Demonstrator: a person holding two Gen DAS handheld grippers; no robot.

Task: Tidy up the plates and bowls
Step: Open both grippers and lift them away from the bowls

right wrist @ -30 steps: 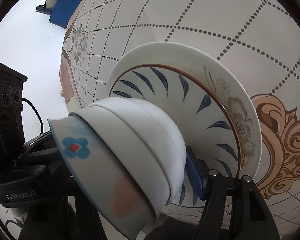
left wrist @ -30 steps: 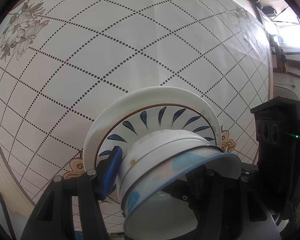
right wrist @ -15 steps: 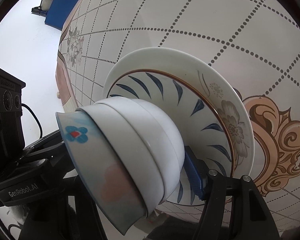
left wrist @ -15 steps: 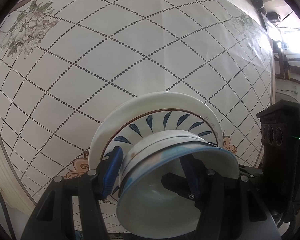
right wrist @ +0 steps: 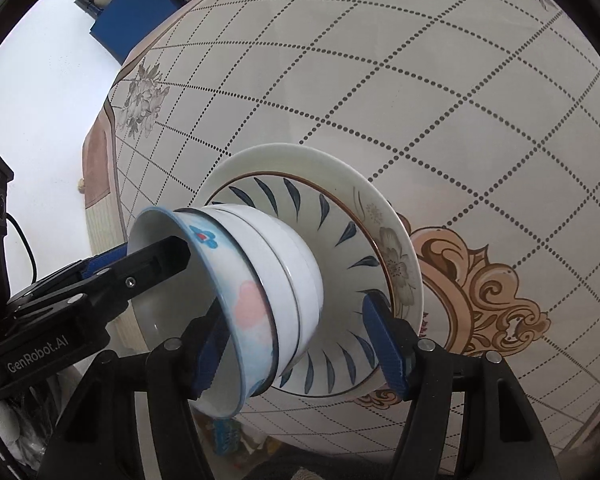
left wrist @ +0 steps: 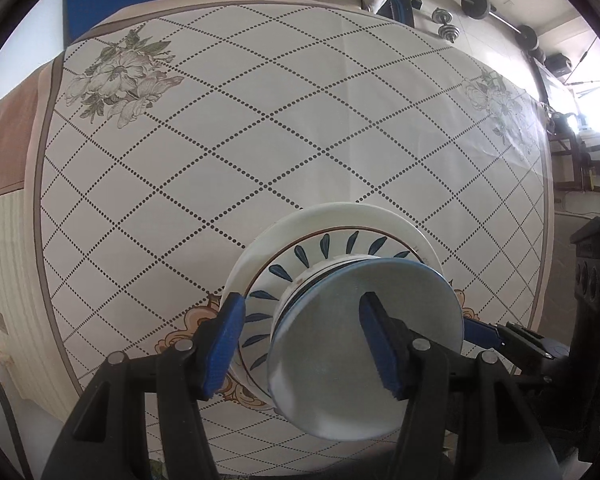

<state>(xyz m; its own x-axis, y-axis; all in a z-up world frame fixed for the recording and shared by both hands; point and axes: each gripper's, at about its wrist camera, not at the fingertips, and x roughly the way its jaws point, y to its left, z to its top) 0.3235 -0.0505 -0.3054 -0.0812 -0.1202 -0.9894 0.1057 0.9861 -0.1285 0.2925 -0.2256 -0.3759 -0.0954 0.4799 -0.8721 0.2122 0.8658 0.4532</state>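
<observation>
Both my grippers have risen since a second ago: more of the table (left wrist: pixel 260 152) shows, and the stack sits lower and smaller in view. The left gripper (left wrist: pixel 308 344) points straight down, its jaws apart, one blue pad outside the top bowl (left wrist: pixel 364 352) and one over its inside; I cannot tell whether either pad touches it. The right gripper (right wrist: pixel 296 352) angles in from the side, jaws apart, straddling the nested bowls (right wrist: pixel 284 276) without a clear pinch. The bowls rest on the plates (right wrist: pixel 300 168), just ahead of both grippers.
</observation>
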